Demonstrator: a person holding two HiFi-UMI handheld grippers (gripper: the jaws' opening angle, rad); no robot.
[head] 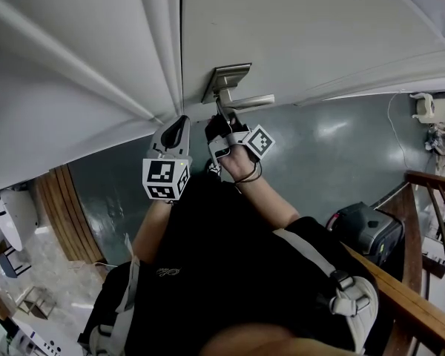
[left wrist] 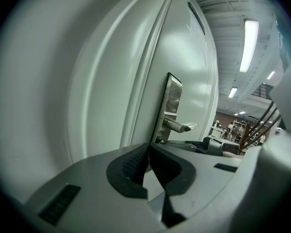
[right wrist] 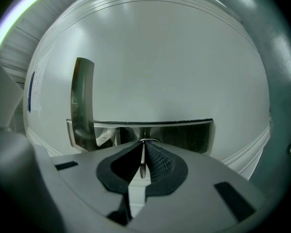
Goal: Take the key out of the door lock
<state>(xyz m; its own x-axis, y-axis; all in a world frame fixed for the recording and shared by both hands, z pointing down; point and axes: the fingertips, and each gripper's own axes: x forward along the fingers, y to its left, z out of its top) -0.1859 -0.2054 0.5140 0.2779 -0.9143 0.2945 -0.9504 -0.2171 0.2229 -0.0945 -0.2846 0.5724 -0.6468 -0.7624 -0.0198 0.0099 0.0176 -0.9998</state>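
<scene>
A white door [head: 297, 28] carries a metal lock plate [head: 226, 80] with a lever handle [head: 248, 101]. My right gripper [head: 221, 116] reaches up to the plate just under the handle. In the right gripper view its pads are shut on a thin metal key [right wrist: 143, 160], seen edge-on, right in front of the plate [right wrist: 184, 135] and beside the handle [right wrist: 82, 101]. The key's far end is hidden by the pads. My left gripper [head: 182, 122] hangs beside the door's edge, left of the lock. Its jaws are shut with nothing in them [left wrist: 149, 148], and the lock plate [left wrist: 173, 103] shows beyond.
The grey-green floor [head: 334, 162] lies below the door. A dark case [head: 367, 232] and a wooden railing [head: 423, 306] stand at the right. Wooden slats [head: 63, 213] stand at the left. The person's black clothing fills the lower middle.
</scene>
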